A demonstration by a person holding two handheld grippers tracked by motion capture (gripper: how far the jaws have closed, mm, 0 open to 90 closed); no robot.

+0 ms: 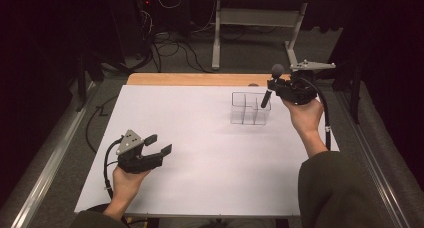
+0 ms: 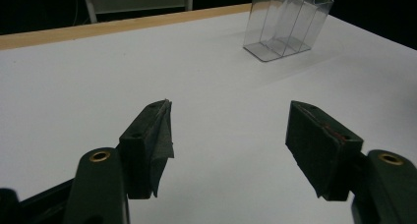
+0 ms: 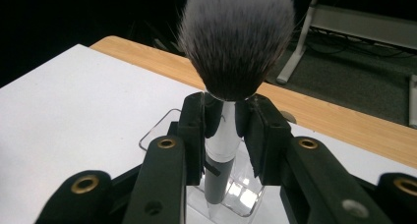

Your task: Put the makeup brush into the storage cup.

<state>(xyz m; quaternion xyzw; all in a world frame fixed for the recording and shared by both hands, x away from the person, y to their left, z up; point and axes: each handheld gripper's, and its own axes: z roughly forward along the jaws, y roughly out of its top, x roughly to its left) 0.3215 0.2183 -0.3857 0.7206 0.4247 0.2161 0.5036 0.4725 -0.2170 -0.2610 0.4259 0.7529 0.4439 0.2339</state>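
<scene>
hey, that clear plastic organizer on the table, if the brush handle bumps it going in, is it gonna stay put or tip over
The clear organizer looks thin-walled and stands taller than its base is deep, with nothing in it, so it is probably light and may slide or tip on the smooth white table. The right tool holds the brush upright over it; lowering straight should help.

Makeup brush (image 3: 223, 150) upright, over clear organizer (image 1: 249, 109)

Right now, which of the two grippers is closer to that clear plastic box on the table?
The right. The right gripper holds a makeup brush directly over the clear box. The left gripper hovers open, far off near the table's near-left edge.
</scene>
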